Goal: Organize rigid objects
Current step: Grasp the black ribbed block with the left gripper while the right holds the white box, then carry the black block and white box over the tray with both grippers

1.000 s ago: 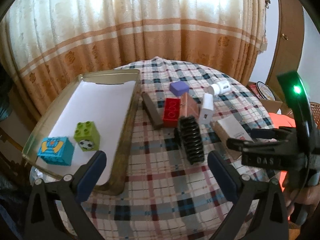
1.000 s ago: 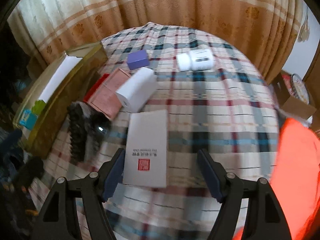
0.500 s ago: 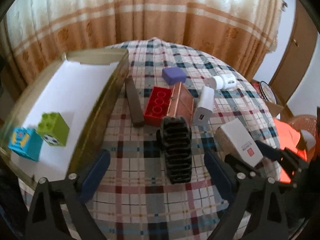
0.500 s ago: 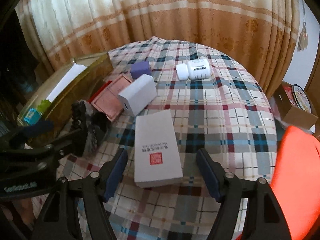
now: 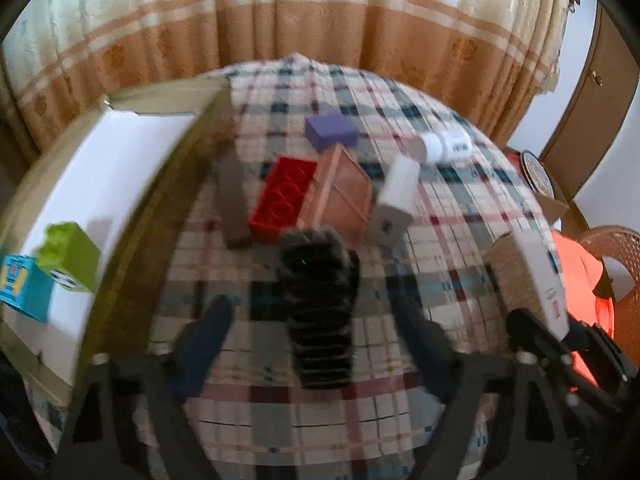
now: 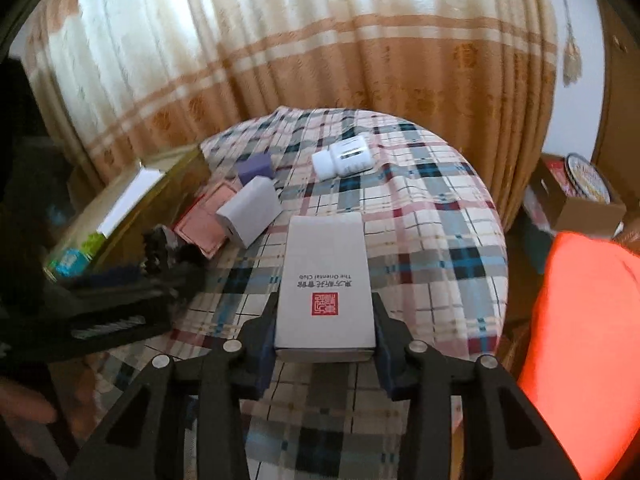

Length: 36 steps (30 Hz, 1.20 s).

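A black ribbed piece (image 5: 316, 312) lies on the plaid table between the fingers of my left gripper (image 5: 312, 336). Its jaws are closing, with gaps still showing on both sides of the piece. My right gripper (image 6: 325, 332) is closing on the near end of a white printed box (image 6: 325, 276), and both pads press its sides. In the left wrist view that box (image 5: 528, 272) is tilted up at the right. The lined tray (image 5: 132, 200) at left holds a green block (image 5: 72, 256) and a blue block (image 5: 24, 288).
Beyond the black piece lie a dark bar (image 5: 232, 200), a red brick (image 5: 284, 196), a copper box (image 5: 340, 192), a small white box (image 5: 396, 196), a purple block (image 5: 330, 130) and a white bottle (image 5: 444, 146). An orange cloth (image 6: 580, 340) and a cardboard box (image 6: 580, 196) stand right of the table.
My left gripper came forward and down over the black ribbed piece and its jaws narrowed. My right gripper moved onto the white box and closed on its sides.
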{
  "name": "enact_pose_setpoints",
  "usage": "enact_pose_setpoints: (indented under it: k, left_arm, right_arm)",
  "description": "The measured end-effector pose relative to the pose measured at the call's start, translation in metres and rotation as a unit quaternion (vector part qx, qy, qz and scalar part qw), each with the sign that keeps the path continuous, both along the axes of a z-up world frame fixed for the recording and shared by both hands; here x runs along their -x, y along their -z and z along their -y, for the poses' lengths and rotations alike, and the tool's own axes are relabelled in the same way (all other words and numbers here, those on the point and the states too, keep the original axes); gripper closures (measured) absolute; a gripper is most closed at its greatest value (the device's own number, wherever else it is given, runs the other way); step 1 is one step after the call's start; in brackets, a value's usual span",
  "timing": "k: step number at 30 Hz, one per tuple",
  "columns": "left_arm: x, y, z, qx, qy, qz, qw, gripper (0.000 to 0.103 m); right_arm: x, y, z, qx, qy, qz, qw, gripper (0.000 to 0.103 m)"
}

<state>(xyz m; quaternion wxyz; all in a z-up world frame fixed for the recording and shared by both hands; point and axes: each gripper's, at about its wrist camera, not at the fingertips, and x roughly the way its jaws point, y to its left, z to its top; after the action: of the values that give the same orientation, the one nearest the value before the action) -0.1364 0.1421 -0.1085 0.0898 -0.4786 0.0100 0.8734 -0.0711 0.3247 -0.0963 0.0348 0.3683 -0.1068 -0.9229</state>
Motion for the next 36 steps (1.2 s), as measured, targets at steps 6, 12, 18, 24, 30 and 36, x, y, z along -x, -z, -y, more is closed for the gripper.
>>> enact_pose_setpoints:
  k: [6, 12, 18, 24, 30, 36]
  left_arm:
    - [-0.003, 0.002, 0.000, -0.011, 0.021, -0.010, 0.9997, 0.070]
    - [-0.008, -0.004, 0.011, -0.049, 0.025, -0.019, 0.9983, 0.076]
    - [-0.016, -0.014, 0.018, -0.055, 0.037, -0.035, 0.9972, 0.076]
    - [-0.022, -0.022, 0.028, -0.071, 0.045, -0.043, 0.9955, 0.077]
    - [-0.031, -0.039, 0.038, -0.080, 0.053, -0.067, 0.9931, 0.077]
    - [-0.034, -0.053, 0.052, -0.073, 0.052, -0.082, 0.9926, 0.077]
  right_arm:
    - [-0.009, 0.003, -0.005, 0.037, 0.015, -0.001, 0.999, 0.059]
    - [-0.015, 0.001, -0.006, 0.044, 0.032, -0.004, 0.998, 0.059]
    - [-0.022, -0.009, -0.001, 0.038, 0.043, -0.015, 0.998, 0.060]
    - [-0.026, -0.020, 0.008, 0.034, 0.051, -0.023, 0.998, 0.060]
    - [-0.029, -0.032, 0.021, 0.029, 0.050, -0.031, 0.998, 0.059]
    - [-0.028, -0.048, 0.041, 0.017, 0.039, -0.041, 0.998, 0.059]
